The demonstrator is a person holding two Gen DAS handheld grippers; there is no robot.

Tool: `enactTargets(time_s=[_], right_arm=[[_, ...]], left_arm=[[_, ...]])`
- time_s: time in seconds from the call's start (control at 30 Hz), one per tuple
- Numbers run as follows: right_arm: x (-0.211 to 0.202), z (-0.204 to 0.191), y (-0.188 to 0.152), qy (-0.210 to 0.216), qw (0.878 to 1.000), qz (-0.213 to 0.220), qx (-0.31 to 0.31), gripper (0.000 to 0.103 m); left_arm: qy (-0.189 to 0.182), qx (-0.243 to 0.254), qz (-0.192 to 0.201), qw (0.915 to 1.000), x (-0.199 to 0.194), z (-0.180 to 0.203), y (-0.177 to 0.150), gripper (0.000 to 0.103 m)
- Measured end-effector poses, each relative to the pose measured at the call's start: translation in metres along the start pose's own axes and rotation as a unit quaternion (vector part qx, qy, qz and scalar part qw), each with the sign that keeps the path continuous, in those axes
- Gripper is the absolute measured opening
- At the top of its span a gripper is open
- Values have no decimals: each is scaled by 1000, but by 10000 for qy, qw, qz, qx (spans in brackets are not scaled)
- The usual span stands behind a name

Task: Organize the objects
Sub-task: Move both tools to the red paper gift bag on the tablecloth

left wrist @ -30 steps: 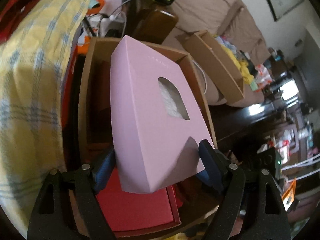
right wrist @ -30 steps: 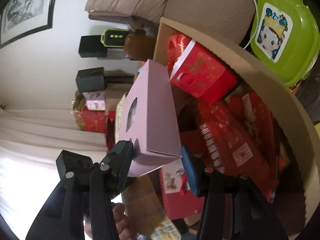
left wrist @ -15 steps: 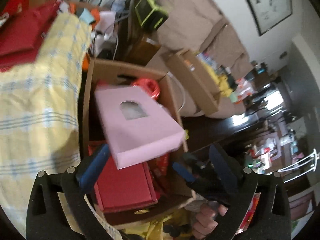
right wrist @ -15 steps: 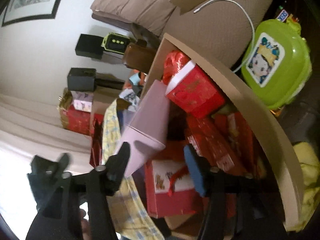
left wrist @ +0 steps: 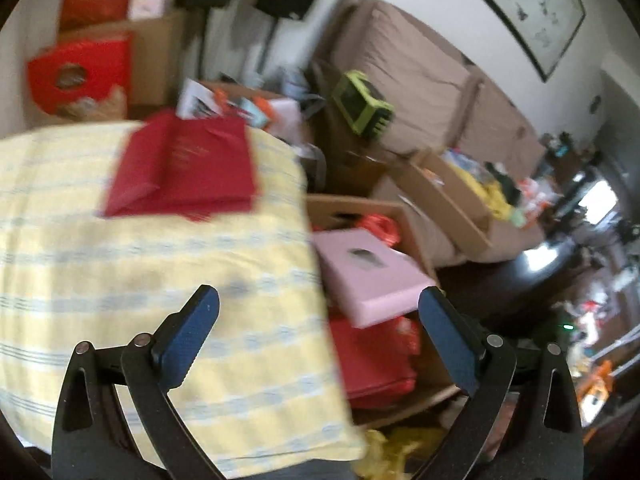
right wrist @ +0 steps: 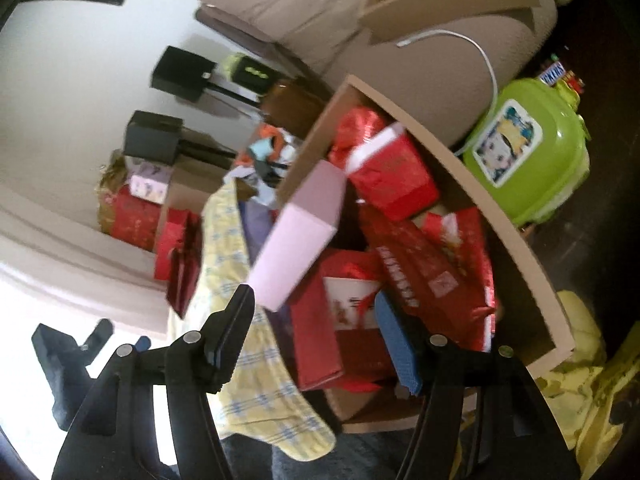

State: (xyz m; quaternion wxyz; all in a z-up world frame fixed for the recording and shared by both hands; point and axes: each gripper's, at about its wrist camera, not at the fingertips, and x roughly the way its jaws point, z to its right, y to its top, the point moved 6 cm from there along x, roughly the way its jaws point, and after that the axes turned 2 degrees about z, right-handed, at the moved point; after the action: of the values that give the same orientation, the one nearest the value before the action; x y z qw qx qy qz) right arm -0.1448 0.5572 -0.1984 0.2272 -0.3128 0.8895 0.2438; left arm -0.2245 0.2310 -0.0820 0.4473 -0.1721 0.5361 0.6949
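A pink box (left wrist: pixel 368 276) with a small window lies tilted on red gift boxes (left wrist: pixel 372 360) inside an open cardboard carton (left wrist: pixel 416 228). My left gripper (left wrist: pixel 318 298) hangs above and back from it, open wide and empty, mostly over a yellow checked cloth (left wrist: pixel 140 260). In the right wrist view the pink box (right wrist: pixel 300 232) leans against the carton's (right wrist: pixel 500 216) near wall, just beyond my right gripper (right wrist: pixel 314 298). That gripper is open, and its pads do not press on the box. The left gripper (right wrist: pixel 64 352) shows at that view's lower left edge.
Flat red bags (left wrist: pixel 188 164) lie on the yellow cloth. A green lidded container (right wrist: pixel 528 152) stands beside the carton. A brown sofa (left wrist: pixel 412 72) carries another cardboard box (left wrist: pixel 448 196). More red boxes (left wrist: pixel 80 72) and black speakers (right wrist: pixel 152 138) stand by the wall.
Both grippers let go of the pink box, which dropped onto the red boxes in the carton. The left gripper opened wide and drew up and back over the yellow cloth; the right rose.
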Motion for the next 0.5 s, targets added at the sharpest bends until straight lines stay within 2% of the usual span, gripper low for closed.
enactTargets(time_s=[0.17,0.37,0.5], right_arm=[[2,-33,-13,444,9986,-236,-161,65],[1,-82,-37,657,9945,-376,-723,69],[14,-126,-65,1196,9854,-661,-1020,74]], left_arm=[[214,-434,208,9986,-27,-52,14,100],[723,-882,519,9921,-45,-121,22,100],[809,-1020,404,9907,-36,-154,13,100]])
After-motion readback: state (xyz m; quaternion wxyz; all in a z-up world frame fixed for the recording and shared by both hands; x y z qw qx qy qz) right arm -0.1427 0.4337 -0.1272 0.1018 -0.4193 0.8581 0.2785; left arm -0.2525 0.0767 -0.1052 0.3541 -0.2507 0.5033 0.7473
